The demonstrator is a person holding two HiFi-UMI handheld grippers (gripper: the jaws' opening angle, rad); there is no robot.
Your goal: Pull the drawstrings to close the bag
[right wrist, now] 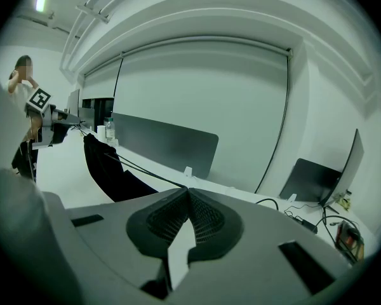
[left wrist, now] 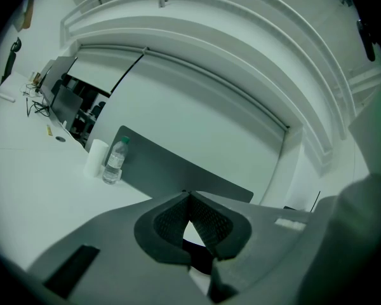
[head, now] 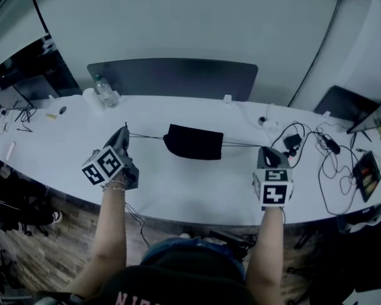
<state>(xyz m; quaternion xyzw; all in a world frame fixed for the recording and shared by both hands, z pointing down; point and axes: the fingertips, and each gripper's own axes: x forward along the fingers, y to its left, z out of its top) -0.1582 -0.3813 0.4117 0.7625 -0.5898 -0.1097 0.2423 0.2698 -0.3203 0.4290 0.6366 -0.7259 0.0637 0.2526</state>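
A black drawstring bag (head: 193,142) lies at the middle of the white table (head: 178,189), its mouth gathered. Thin dark drawstrings (head: 146,136) run taut from its left side to my left gripper (head: 125,133), which is shut on them. Other drawstrings (head: 241,145) run from its right side to my right gripper (head: 262,149), also shut on them. In the right gripper view the drawstrings (right wrist: 146,170) lead from the bag (right wrist: 108,167) straight into the closed gripper (right wrist: 187,189). In the left gripper view the gripper (left wrist: 188,194) is closed at its tips and the strings are hidden.
A grey divider panel (head: 171,78) stands behind the bag. A water bottle (head: 106,93) and a white roll (head: 91,98) sit at the back left. Cables and chargers (head: 317,148) lie on the right of the table. Monitors (head: 32,68) stand at the far left.
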